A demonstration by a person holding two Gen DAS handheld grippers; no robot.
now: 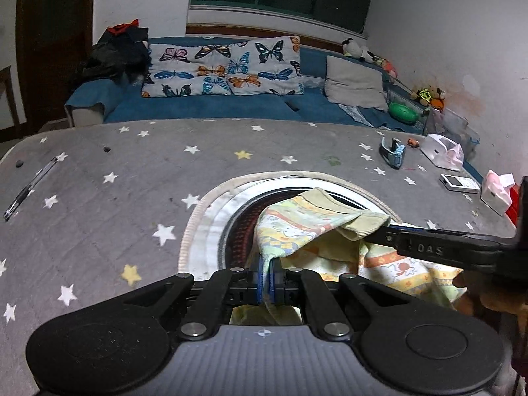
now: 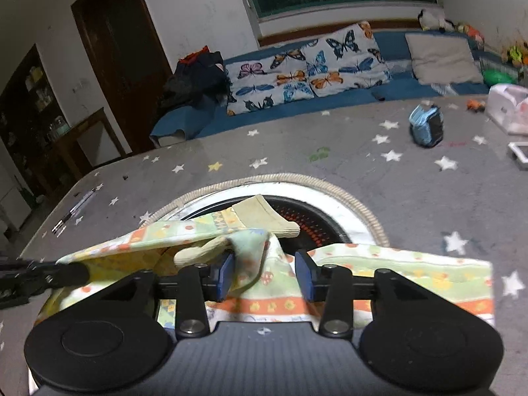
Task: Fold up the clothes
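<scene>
A small garment (image 1: 297,227) in yellow, green and orange print lies bunched over the round opening in the table. Its pale ribbed cuff (image 1: 363,222) is folded on top. My left gripper (image 1: 267,275) is shut on a pinched edge of the garment, which hangs between the blue pads. My right gripper (image 1: 374,237) reaches in from the right, its tips under the cuff. In the right wrist view my right gripper (image 2: 265,274) stands open. A loose fold of the garment (image 2: 260,260) lies between its blue pads (image 2: 303,275). My left gripper (image 2: 77,272) holds the cloth's left edge.
The table's grey star-printed cover (image 1: 132,171) has a braided-rim round hole with a black grille (image 2: 313,221) inside. A pen (image 1: 29,184) lies at the left. At the right are a blue tape dispenser (image 1: 392,153), a white bag (image 1: 442,151), a white device (image 1: 458,182) and a tissue box (image 1: 498,191). A blue sofa (image 1: 204,105) stands behind.
</scene>
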